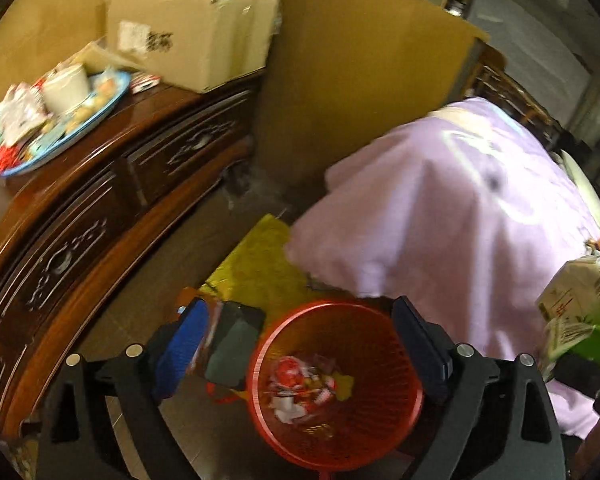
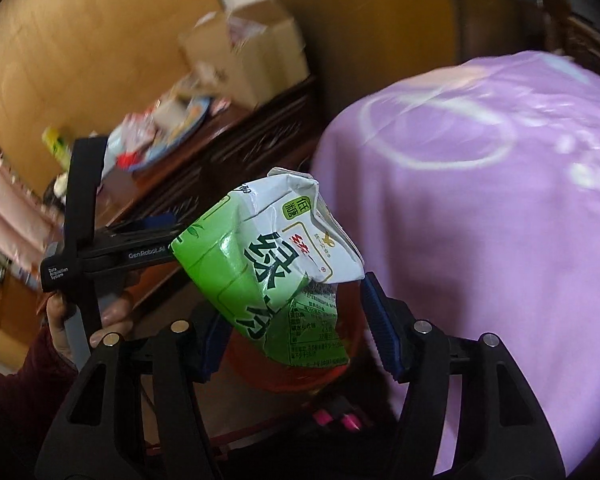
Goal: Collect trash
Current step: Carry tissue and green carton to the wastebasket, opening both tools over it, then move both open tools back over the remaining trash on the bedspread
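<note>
Through my left wrist camera, my left tool [image 1: 300,344] hangs with its blue-padded fingers spread wide and nothing between them. Directly below the gap stands the round red plastic mesh wastebasket [image 1: 336,368] on the floor, with red-and-white wrappers and scraps [image 1: 304,384] lying in its bottom. Beside the basket lies a yellow mat [image 1: 260,264]. To the left runs the dark carved wooden desk [image 1: 100,208], carrying a blue-rimmed plate [image 1: 112,100] heaped with packets and a white paper cup [image 1: 66,88], and behind that an open cardboard box [image 1: 196,36]. A lilac cloth-covered bulk [image 1: 460,216] fills the right side. At the far right edge a corner of the crumpled green-and-white drink carton [image 1: 580,304] pokes in — too cropped in this view to show how it is held.

My right wrist camera settles that. The carton [image 2: 276,264], creased and printed with large green characters, sits between the fingers of my right tool [image 2: 292,332]; the left pad is at its lower side, while the right pad [image 2: 380,320] stands just clear of it, so the jaws are wide and I cannot tell that anything is pinching it. Behind and under the carton a red curve of the basket [image 2: 300,372] shows. This view also catches my left hand [image 2: 88,320] wrapped round the black handle of the other tool [image 2: 100,256] — something the left camera never sees. The desk [image 2: 228,128] and box [image 2: 252,52] are blurred here.
</note>
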Demonstrator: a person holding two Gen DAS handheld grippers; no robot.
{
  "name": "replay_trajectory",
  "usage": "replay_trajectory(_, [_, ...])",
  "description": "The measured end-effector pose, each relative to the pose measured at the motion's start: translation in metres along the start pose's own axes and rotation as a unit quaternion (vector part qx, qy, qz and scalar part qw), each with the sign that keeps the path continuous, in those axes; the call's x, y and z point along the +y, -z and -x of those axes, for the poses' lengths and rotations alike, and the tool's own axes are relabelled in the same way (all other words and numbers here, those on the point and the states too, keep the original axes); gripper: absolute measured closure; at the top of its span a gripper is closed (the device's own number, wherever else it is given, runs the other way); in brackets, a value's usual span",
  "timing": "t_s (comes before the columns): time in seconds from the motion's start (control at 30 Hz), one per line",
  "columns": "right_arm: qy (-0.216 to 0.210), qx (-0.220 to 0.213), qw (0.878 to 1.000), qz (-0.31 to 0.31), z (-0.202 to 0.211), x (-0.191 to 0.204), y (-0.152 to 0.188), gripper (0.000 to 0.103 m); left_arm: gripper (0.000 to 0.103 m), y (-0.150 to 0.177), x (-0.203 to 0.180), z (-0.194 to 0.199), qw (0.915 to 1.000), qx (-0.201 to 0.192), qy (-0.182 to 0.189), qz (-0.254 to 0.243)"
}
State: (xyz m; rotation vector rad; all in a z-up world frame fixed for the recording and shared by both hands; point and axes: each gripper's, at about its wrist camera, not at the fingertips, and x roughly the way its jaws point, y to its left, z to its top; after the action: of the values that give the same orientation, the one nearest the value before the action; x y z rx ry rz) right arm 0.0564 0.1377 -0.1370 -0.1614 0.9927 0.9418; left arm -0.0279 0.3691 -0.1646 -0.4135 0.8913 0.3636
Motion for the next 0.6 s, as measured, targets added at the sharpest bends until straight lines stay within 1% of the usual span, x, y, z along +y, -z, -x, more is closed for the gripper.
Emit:
replay_trajectory(0.03, [0.000, 0.004, 1.000, 0.001, -0.006, 0.001, -0.002, 0.033, 0.012, 0.001, 0.003, -0.003, 1.0000, 0.003, -0.002, 0.002])
replay_trajectory(0.07, [0.001, 0.006, 1.000, 0.000, -0.009, 0.001, -0.003, 0.031, 0.012, 0.001, 0.005, -0.005, 1.0000, 0.005, -0.003, 0.001])
replay_trajectory(0.2, [0.003, 0.010, 1.000, -0.019, -0.012, -0.008, -0.003, 0.031, 0.012, 0.002, 0.002, -0.007, 0.9999, 0.005, -0.008, -0.009])
replay_trajectory(0.3, [0.005, 0.000, 0.999, -0.036, -0.002, -0.017, -0.001, 0.031, 0.012, 0.003, -0.008, -0.002, 0.9997, 0.001, -0.012, -0.020])
replay_trajectory(0.4, [0.012, -0.026, 0.999, -0.043, 0.020, -0.024, 0.005, 0.031, 0.012, 0.002, -0.022, 0.010, 0.9993, -0.011, -0.010, -0.034])
replay_trajectory(0.47, [0.017, -0.048, 0.998, -0.048, 0.041, -0.029, 0.012, 0.030, 0.012, 0.000, -0.038, 0.024, 0.9985, -0.024, -0.003, -0.048])
replay_trajectory(0.6, [0.034, -0.095, 0.993, -0.069, 0.082, -0.044, 0.027, 0.026, 0.010, 0.001, -0.073, 0.050, 0.9954, -0.048, 0.007, -0.083])
